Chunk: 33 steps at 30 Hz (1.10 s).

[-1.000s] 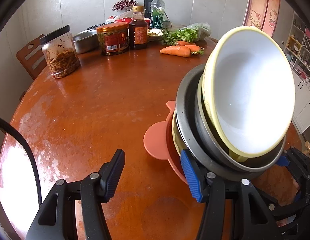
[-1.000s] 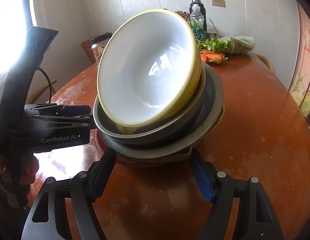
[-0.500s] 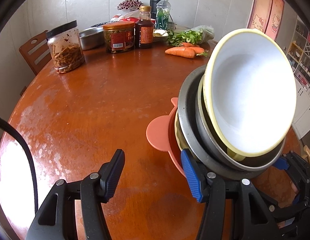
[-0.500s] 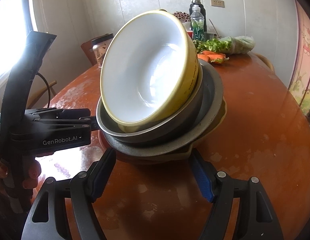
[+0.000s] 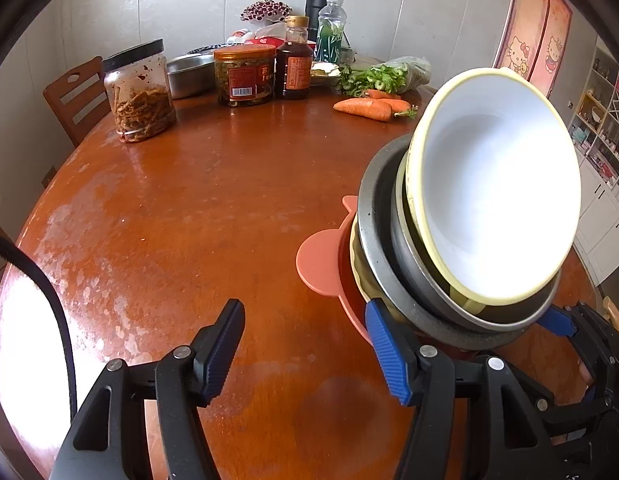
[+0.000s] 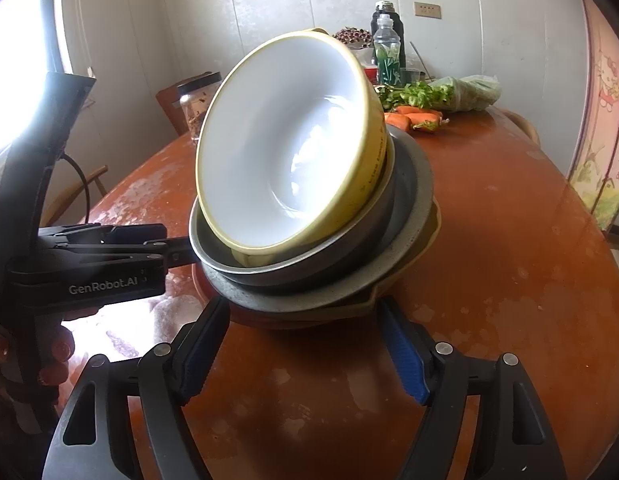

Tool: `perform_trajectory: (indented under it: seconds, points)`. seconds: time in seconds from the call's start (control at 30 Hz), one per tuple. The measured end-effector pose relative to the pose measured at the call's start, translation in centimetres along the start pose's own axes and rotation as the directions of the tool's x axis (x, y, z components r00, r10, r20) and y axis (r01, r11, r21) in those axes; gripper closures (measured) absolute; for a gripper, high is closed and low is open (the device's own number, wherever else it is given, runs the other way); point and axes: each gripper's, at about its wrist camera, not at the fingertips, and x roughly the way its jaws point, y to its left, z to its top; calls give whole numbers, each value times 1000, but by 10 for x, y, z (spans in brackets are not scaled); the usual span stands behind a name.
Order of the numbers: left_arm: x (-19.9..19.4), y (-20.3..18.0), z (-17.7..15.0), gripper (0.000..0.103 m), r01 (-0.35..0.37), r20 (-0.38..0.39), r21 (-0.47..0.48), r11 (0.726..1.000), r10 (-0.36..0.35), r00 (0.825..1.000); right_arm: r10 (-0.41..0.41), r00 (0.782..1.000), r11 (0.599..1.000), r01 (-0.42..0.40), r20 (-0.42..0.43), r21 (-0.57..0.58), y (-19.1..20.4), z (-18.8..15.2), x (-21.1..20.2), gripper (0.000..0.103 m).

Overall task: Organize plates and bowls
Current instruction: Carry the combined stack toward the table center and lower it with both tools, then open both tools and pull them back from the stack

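A tilted stack of nested dishes stands toward the right of the round wooden tabletop. On top sits a yellow bowl with a white inside, leaning steeply so that its mouth faces the cameras. It rests in a grey metal bowl, which lies in a wider speckled grey plate. Under these comes a dull yellow dish and at the bottom a salmon-pink bowl with flat ear-shaped handles.

The right gripper reaches up to the near base of the stack, its jaws spread wide on either side of the bottom dishes; whether the blue pads press on them cannot be told. The left gripper is beside the stack, its jaws opening with only bare tabletop between them, and its right finger is just next to the pink bowl's rim.

At the far edge stand a jar of dried strips, an orange-lidded jar, a dark sauce bottle, carrots and leafy greens.
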Motion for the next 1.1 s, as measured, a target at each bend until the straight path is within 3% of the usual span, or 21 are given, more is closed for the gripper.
perform_trajectory:
  seconds: [0.5,0.83,1.1]
  points:
    - [-24,1,-20,38,-56,27,-21,998,57,998,-50,997,999,49,66,17,-10,-12,-27,24]
    - [-74,-27,-57,37,-36,82,2,999,35,996,-65,994,998,67,85,-19,-8,-32,-59,24]
    - [-91,-36,-88,37,-76,80,-9,997,76,994,-80,992,995,85,93,-59,2,-51,-86,24]
